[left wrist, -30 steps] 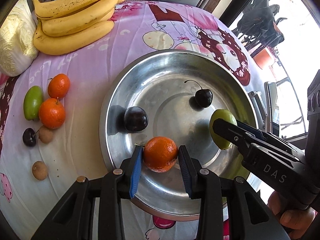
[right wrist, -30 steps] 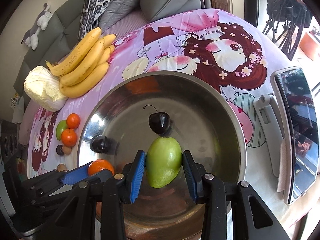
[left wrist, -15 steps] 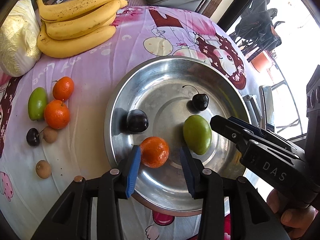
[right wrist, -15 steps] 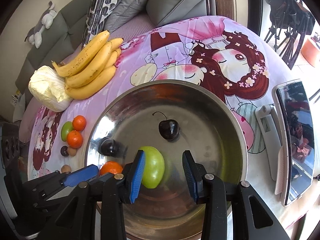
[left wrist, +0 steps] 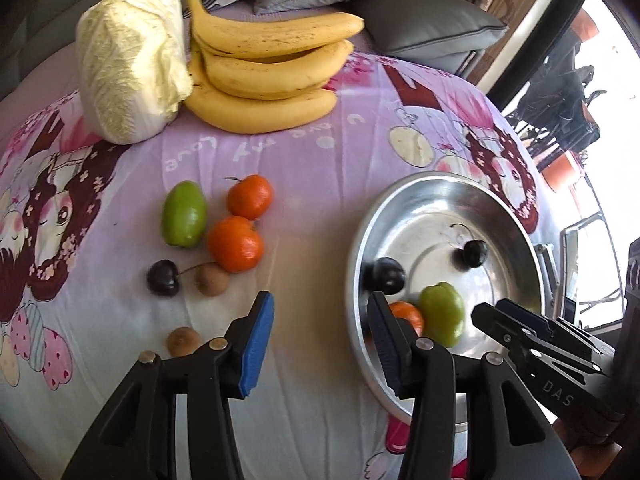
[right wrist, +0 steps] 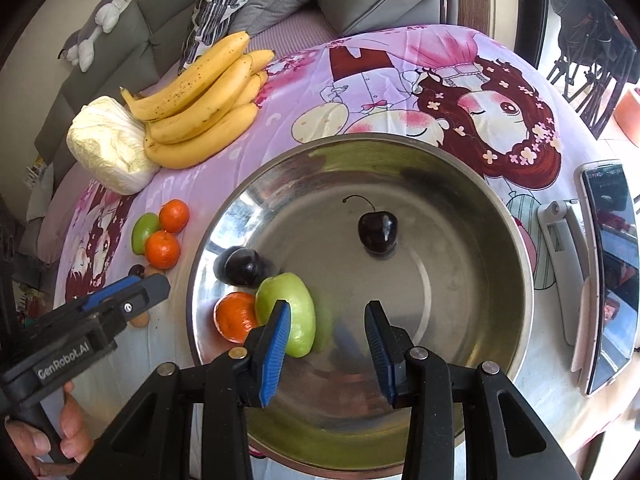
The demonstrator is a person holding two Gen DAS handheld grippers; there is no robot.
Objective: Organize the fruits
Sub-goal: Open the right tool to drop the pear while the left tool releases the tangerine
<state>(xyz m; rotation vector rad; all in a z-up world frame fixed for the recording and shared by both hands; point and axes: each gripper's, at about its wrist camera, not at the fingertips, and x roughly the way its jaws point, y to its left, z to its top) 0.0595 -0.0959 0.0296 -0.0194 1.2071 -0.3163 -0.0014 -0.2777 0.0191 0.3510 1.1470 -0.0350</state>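
Your left gripper (left wrist: 318,338) is over bare cloth on the desk (left wrist: 320,184), just left of the metal bowl (right wrist: 516,248). Its fingers are opening, nothing between them; the right-hand one overlaps the bowl rim in the left wrist view.

Your right gripper (right wrist: 326,342) hangs over the bowl, fingers at a moderate gap and empty. The green fruit (right wrist: 290,314) lies just outside its left finger (right wrist: 276,354); can't tell if they touch.

In the bowl: the green fruit, a tangerine (right wrist: 234,316) right beside it, a dark plum (right wrist: 240,266) just behind those two, and a cherry (right wrist: 377,230) with a stem, apart toward the middle.

On the desk left of the bowl: a second green fruit (left wrist: 184,214), two tangerines (left wrist: 250,196) (left wrist: 235,243), a cherry (left wrist: 163,278), two small brown fruits (left wrist: 211,279) (left wrist: 183,341). Bananas (left wrist: 264,76) and a cabbage (left wrist: 130,60) sit at the far edge, touching. A phone on a stand (right wrist: 608,272) is right of the bowl.
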